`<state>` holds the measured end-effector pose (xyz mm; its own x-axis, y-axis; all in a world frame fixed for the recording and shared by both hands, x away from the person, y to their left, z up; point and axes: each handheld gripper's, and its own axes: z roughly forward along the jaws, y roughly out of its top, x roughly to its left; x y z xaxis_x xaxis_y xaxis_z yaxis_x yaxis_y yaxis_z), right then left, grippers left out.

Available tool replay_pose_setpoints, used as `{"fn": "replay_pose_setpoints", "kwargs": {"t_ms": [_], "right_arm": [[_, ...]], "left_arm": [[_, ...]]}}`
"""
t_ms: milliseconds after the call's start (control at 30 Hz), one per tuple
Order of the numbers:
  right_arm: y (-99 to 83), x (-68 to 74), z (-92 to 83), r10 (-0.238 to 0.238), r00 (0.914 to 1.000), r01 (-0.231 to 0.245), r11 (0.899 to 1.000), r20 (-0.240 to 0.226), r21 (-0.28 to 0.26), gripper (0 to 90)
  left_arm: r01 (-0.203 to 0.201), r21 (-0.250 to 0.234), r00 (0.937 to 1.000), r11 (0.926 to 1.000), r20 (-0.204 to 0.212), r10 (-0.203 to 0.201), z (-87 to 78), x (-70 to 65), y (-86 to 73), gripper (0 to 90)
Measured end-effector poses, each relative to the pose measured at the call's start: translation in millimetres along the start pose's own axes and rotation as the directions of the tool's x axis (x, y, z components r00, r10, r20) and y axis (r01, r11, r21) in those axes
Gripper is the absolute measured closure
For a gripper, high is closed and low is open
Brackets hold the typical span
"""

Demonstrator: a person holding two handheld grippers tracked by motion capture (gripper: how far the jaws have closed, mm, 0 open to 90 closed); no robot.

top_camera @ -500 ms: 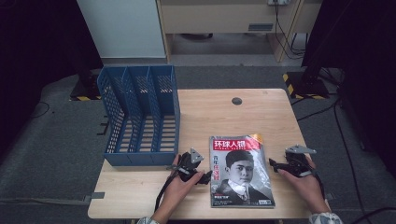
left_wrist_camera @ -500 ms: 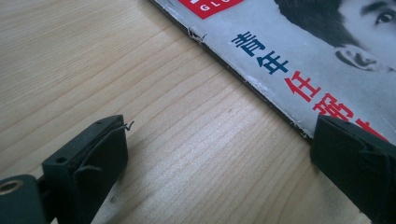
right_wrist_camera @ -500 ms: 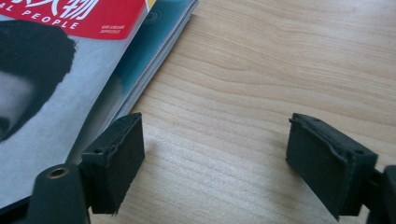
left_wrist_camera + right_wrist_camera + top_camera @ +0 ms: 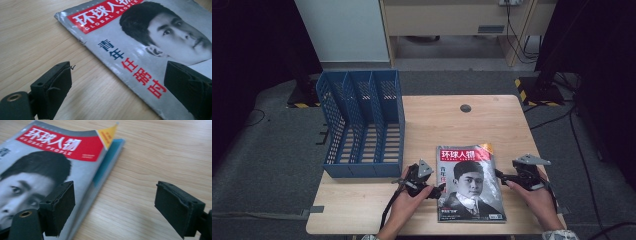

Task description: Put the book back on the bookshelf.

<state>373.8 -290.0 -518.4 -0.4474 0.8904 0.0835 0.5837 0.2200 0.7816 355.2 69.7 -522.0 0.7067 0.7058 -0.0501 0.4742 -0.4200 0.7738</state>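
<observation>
A magazine (image 4: 469, 182) with a red title band and a portrait on the cover lies flat on the wooden table (image 4: 437, 120), near its front edge. My left gripper (image 4: 438, 190) sits low at the magazine's left edge, open. In the left gripper view (image 4: 118, 72) one pad hangs over bare wood and the other over the cover (image 4: 150, 37), with nothing gripped. My right gripper (image 4: 501, 175) is at the magazine's right edge, also open. In the right gripper view (image 4: 116, 195) it straddles that edge of the magazine (image 4: 50, 157), whose top corner curls up.
A blue mesh file rack (image 4: 362, 125) with three slots lies at the table's left, just behind my left hand. A small dark cable hole (image 4: 465, 108) is near the far edge. Bare wood lies behind the magazine.
</observation>
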Motion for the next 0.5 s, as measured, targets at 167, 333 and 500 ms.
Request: {"fn": "replay_pose_setpoints", "kwargs": {"t_ms": [167,333,500], "right_arm": [[1.2,7.0,3.6,-0.026,0.9986,0.026,1.0,-0.046,0.0,13.0],[0.6,12.5,8.4,-0.052,0.995,0.054,0.998,-0.085,0.023,16.6],[0.0,21.0,17.9,-0.076,0.9912,0.083,0.995,-0.109,0.06,17.9]], "left_arm": [[-0.01,-0.01,0.9992,0.9999,0.038,0.011,1.9,-14.7,3.5,9.0],[-0.04,0.007,0.9973,0.9992,0.062,0.039,6.0,-27.2,4.4,10.6],[-0.062,0.02,0.9953,0.9979,0.075,0.06,9.6,-36.2,4.6,15.7]]}}
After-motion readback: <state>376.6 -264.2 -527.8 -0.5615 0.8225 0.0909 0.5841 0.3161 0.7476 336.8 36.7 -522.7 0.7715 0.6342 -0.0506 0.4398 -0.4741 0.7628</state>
